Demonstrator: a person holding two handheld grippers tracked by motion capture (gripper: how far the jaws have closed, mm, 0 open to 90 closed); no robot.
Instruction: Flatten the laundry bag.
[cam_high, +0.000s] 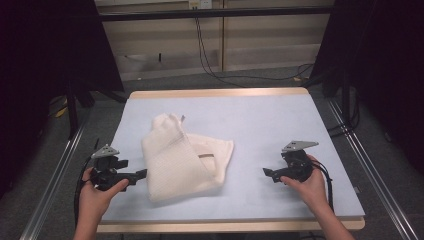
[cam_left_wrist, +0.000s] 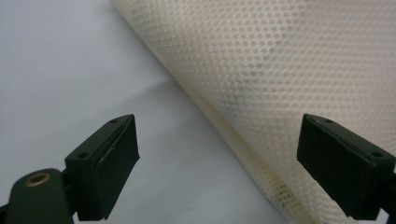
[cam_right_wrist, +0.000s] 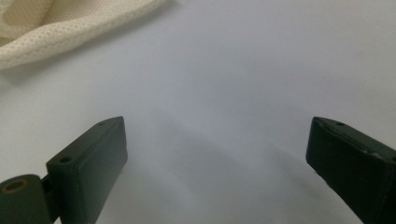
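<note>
Looked like a lab or some kind of recording rig setup, not anybody's home. The wooden-edged table with a pale blue-grey top (cam_high: 260, 120) sat inside a frame of silver metal rails (cam_high: 60, 165), with a dark horizontal bar (cam_high: 215, 14) running across up top. Black curtain panels (cam_high: 45, 55) hung on both sides. Loose black cables (cam_high: 210, 60) trailed down a plain beige panelled wall (cam_high: 270, 45) and across the grey carpeted floor (cam_high: 240, 80).
</note>
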